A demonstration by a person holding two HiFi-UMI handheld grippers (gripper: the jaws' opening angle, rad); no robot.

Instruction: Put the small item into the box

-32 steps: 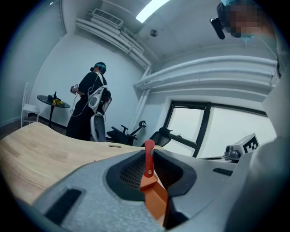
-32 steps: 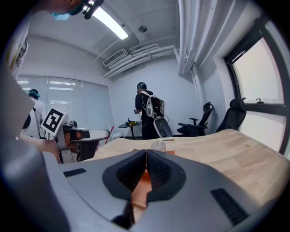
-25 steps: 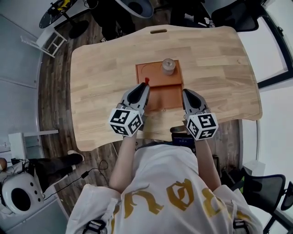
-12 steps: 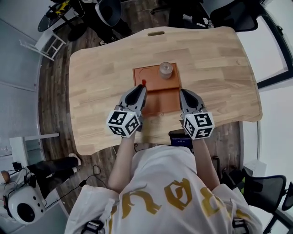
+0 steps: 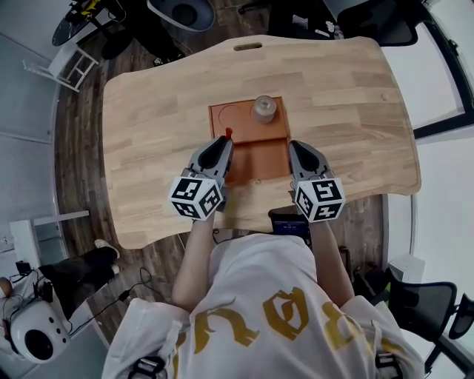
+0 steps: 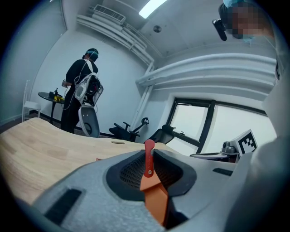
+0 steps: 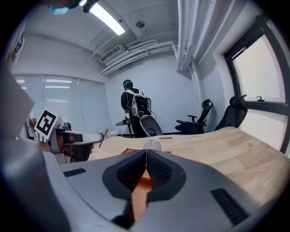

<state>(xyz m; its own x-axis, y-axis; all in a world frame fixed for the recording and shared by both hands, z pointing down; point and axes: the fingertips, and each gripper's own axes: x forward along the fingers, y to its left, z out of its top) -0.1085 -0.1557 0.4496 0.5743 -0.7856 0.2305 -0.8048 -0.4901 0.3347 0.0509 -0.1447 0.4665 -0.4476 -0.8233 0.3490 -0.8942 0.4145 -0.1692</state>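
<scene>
An orange-brown box (image 5: 241,117) lies open at the middle of the wooden table (image 5: 148,111), its flat lid part (image 5: 259,161) toward me. A small clear round container (image 5: 264,108) stands in the box's far right corner. My left gripper (image 5: 224,141) is shut on a slim red item (image 5: 227,132) at the box's near left edge. In the left gripper view the red item (image 6: 148,159) sticks up between the jaws. My right gripper (image 5: 294,149) is shut on nothing, beside the lid's right edge. The right gripper view shows the box (image 7: 140,179) and the container (image 7: 152,145) beyond the jaws.
The table has a handle slot (image 5: 246,46) at its far edge. Office chairs (image 5: 374,22) stand beyond the table, and a person (image 7: 131,111) stands at the far side of the room. A dark device (image 5: 287,222) sits at the table's near edge between my arms.
The whole scene has slid up and to the left in the head view. Both grippers keep their places at the box, and the left stays shut on the red item.
</scene>
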